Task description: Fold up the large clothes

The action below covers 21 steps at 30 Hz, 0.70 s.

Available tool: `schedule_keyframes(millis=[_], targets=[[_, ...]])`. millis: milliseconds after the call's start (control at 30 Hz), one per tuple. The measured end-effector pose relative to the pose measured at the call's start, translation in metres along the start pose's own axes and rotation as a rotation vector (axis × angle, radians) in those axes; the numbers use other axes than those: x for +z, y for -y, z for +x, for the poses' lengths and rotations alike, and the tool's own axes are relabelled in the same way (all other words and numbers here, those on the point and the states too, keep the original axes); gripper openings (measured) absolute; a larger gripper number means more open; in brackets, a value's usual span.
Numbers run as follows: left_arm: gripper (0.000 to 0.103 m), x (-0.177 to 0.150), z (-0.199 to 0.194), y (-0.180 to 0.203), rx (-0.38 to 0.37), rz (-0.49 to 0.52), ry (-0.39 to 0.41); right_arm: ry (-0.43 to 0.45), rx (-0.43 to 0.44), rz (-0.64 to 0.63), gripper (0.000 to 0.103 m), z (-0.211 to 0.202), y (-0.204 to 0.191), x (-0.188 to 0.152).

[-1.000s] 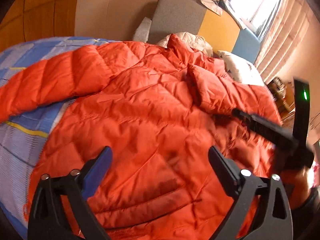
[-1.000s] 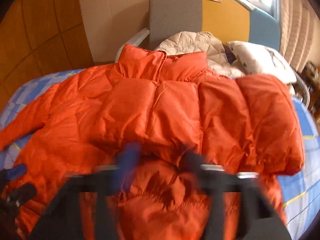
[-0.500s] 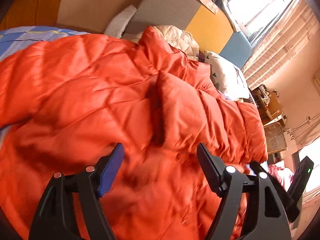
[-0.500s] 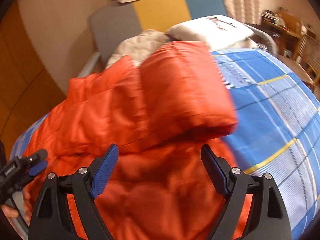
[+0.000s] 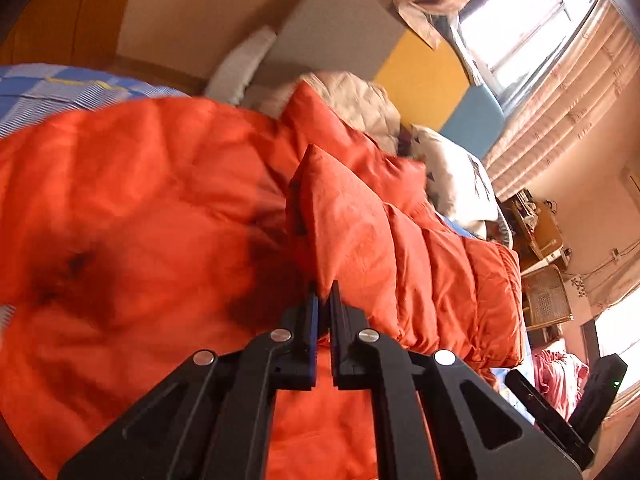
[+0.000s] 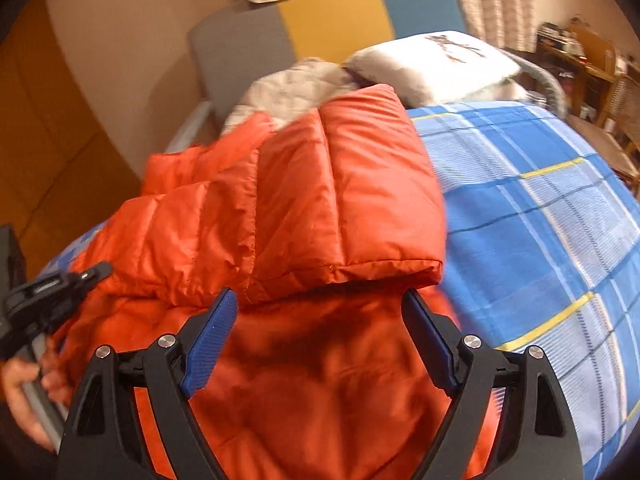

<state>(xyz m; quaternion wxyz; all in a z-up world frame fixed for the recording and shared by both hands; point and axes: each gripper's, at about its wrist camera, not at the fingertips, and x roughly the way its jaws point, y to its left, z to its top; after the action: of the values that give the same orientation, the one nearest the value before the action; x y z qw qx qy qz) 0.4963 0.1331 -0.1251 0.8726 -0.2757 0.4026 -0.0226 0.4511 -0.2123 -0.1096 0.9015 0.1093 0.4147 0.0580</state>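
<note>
On the far left, a hand point(image 6: 24, 396) grips the handle of the left tongs point(image 5: 324, 300). Those tongs are pressed together, their blue pads almost meeting, right at the near edge of a folded-over sleeve point(image 5: 360, 240) of the orange puffer jacket point(image 5: 140, 220). Whether a pinch of fabric is caught between the pads I cannot tell; the tips sit against the cloth and hide it.

The jacket itself lies spread across the bed point(image 6: 540, 220), covering most of the left and middle of the blue checked sheet with its yellow lines. One sleeve is folded in over the body, its cuff edge point(image 6: 360, 272) lying just ahead of the right tongs point(image 6: 320, 344). Those stand wide apart with nothing between the pads, hovering over the jacket's lower body.

Beyond the collar point(image 6: 192, 168) there is a beige quilted garment point(image 6: 288, 84) bunched at the head of the bed, and to its right a white pillow point(image 6: 432, 64). Behind them rises the headboard point(image 6: 332, 20) in grey, yellow and blue panels, with a piece of cloth draped over its top.

Further right, bare checked sheet runs to the bed's edge, then a wooden chair point(image 6: 616, 112) and a cluttered desk point(image 6: 568, 52) by the curtains point(image 5: 568, 100).
</note>
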Motion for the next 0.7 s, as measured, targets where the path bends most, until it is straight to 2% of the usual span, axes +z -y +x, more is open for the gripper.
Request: schedule_keyframes(millis=[133, 233, 400, 567, 700], targets=[[0.004, 0.006, -0.007, -0.016, 0.066, 0.007, 0.018, 0.042, 0.041, -0.006, 0.084, -0.008, -0.014, 0.006], [0.004, 0.007, -0.01, -0.03, 0.11, -0.011, 0.03, 0.054, 0.0, 0.026, 0.082, 0.003, -0.017, 0.017], [0.004, -0.001, -0.018, -0.057, 0.185, -0.031, 0.033, -0.052, -0.105, 0.033, 0.076, 0.051, -0.016, 0.021], [0.005, -0.009, -0.013, -0.07, 0.21, -0.027, 0.005, -0.11, -0.182, -0.024, 0.076, 0.081, -0.027, 0.009], [0.019, -0.009, -0.016, -0.069, 0.232, -0.031, 0.005, -0.123, -0.224, -0.048, 0.077, 0.087, -0.031, 0.01]])
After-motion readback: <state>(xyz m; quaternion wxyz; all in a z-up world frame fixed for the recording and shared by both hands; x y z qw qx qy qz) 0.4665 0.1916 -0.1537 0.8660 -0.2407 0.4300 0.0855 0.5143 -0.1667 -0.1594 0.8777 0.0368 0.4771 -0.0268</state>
